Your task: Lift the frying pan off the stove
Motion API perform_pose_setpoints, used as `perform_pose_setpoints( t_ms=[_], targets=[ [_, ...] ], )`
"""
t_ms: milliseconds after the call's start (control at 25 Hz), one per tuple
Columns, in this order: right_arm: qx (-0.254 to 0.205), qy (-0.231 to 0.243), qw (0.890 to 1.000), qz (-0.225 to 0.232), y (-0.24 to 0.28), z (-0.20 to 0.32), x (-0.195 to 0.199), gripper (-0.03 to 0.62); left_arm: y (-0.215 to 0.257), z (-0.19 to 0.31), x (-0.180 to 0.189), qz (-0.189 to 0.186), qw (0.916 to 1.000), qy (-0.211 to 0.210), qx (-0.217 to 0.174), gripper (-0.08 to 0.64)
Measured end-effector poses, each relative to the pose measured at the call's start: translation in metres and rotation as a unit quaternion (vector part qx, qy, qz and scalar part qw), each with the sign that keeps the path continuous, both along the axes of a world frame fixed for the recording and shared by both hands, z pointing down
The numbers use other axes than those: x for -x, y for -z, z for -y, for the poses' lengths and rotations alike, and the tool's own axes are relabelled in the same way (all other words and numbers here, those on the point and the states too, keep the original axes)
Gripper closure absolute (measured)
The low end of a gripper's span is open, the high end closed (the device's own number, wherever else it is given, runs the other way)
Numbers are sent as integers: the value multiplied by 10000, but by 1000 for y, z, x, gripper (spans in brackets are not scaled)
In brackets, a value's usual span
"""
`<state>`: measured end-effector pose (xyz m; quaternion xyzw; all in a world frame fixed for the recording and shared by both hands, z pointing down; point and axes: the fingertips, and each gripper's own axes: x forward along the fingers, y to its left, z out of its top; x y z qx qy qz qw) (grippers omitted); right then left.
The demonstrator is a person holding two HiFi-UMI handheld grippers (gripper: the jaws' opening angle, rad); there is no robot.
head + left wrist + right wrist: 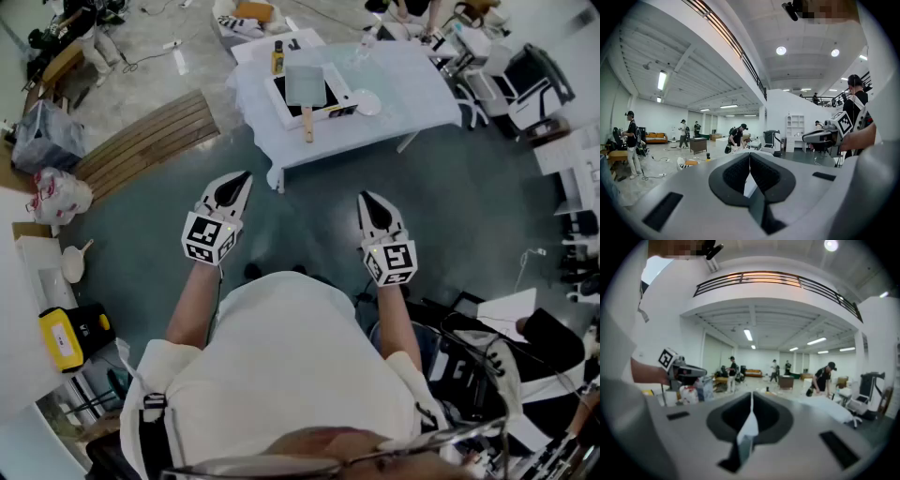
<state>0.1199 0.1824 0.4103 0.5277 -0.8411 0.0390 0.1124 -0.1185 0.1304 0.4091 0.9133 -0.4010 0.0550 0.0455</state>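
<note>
left gripper [244, 176] and right gripper [365, 198] pressed together, empty. frying pan [305, 82] well ahead on stove [280, 92]: likely stiff, heavyish; grip wooden handle [307, 126].

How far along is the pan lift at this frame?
Nothing looks done: the frying pan sits on the stove on the white table. In hand: nothing; the left tool and right tool are shut and empty, held short of the table. Left: approach, grip the handle, lift.
</note>
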Motion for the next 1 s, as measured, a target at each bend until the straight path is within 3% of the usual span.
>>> perform_pose_setpoints(
  t_ms=[1000],
  targets=[
    [55,356,9992,189,-10,14,-44,556,-14,-4,-43,76,9993,351,100,529]
  ],
)
